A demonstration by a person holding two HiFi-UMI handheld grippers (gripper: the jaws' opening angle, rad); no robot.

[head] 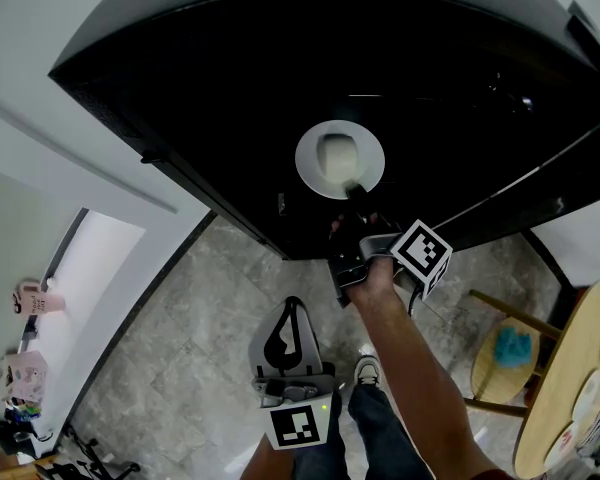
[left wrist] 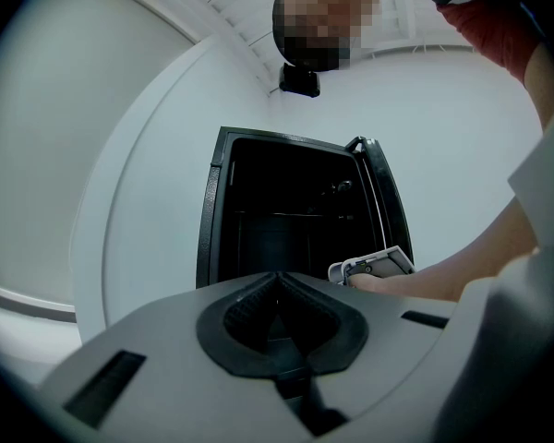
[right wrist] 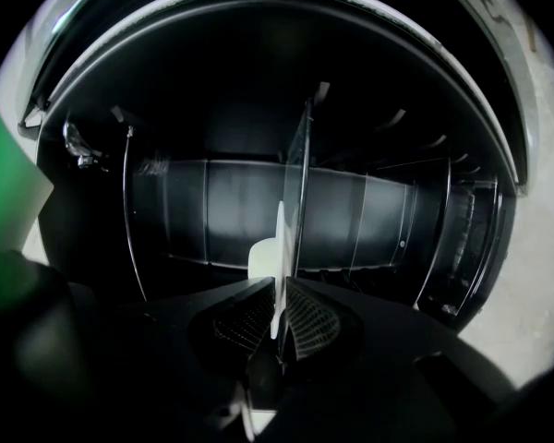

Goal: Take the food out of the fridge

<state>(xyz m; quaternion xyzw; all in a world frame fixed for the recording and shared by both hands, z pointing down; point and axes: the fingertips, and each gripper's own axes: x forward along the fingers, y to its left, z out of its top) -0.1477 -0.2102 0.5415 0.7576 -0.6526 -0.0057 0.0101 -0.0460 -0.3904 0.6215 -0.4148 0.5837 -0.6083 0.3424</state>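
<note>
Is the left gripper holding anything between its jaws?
No, the left gripper is empty: its jaws meet at the tips with nothing between them.

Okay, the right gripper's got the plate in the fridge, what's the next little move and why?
Probably draw the right gripper straight back toward you, keeping the plate level. Its jaws are closed on the plate's near rim, the plate lies within the dark fridge opening, and the food rests on top. The left gripper hangs low, shut and empty.
</note>
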